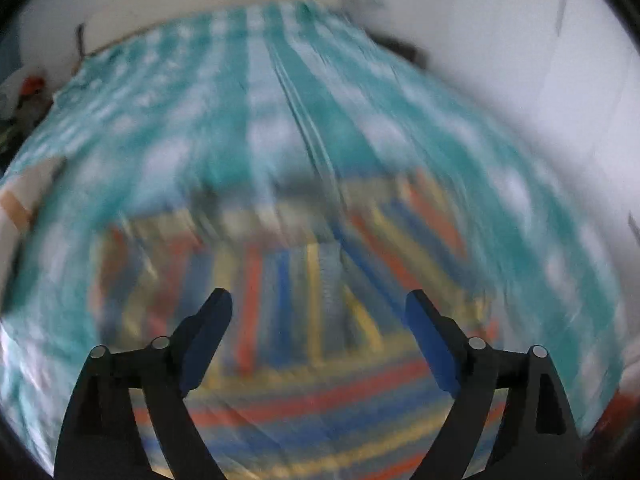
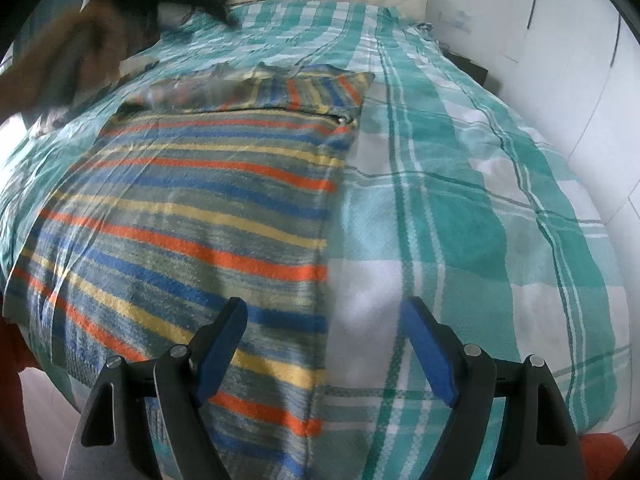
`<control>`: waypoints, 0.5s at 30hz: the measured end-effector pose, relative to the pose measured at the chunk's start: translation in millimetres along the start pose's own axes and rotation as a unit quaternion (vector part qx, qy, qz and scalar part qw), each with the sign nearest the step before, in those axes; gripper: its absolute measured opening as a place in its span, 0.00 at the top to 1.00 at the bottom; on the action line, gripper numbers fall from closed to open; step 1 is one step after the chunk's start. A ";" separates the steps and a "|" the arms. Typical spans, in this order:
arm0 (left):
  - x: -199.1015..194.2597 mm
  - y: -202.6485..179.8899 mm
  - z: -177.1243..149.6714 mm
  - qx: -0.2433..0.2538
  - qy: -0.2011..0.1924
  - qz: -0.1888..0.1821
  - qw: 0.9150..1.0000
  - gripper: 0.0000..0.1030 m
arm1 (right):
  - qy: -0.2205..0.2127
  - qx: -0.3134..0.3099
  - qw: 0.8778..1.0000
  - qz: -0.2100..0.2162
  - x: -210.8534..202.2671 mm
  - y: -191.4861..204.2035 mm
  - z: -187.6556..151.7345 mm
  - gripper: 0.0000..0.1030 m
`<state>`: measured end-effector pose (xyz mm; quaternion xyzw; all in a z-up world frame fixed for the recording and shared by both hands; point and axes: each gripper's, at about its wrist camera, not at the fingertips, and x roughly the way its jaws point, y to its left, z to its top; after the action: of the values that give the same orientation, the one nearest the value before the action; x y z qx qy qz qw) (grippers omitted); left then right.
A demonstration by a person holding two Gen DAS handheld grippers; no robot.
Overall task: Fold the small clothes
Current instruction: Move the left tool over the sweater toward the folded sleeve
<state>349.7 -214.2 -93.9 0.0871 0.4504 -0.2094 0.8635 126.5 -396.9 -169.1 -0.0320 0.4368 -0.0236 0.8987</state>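
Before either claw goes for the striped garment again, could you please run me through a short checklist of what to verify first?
1. Right claw open, nothing between its fingers: ok.
2. Left claw open and empty: ok.
3. Striped garment lying flat on the checked bedspread: ok, with its upper part already folded over.
4. Garment's right edge within the right claw's view, which hovers over it: ok.
5. Left wrist view sharp enough to aim a grasp: not ok, heavily blurred.
6. Blurred dark shape at the garment's far left clear of the cloth: cannot tell.
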 end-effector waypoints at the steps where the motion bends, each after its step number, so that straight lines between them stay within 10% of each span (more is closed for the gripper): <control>1: 7.3 -6.2 -16.6 0.017 0.022 -0.006 1.000 0.18 | -0.001 0.004 1.000 0.000 -0.9 -2.9 0.1 0.23; 6: -26.9 24.1 -62.4 0.021 0.025 -0.009 0.999 0.20 | 0.007 0.024 1.000 0.014 2.1 -10.0 0.4 0.23; 11: -50.8 141.3 -37.5 -0.148 -0.034 0.068 0.986 0.19 | 0.012 0.016 1.000 0.020 6.6 -3.4 1.1 0.23; 15: -5.6 191.6 -37.4 -0.184 0.015 0.135 0.973 0.20 | 0.011 0.000 1.000 0.013 6.9 4.2 -0.2 0.23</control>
<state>403.4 -28.0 -118.3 -0.0101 0.4779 -0.0028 0.8784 130.6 -393.2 -174.9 -0.0265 0.4468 -0.0125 0.8942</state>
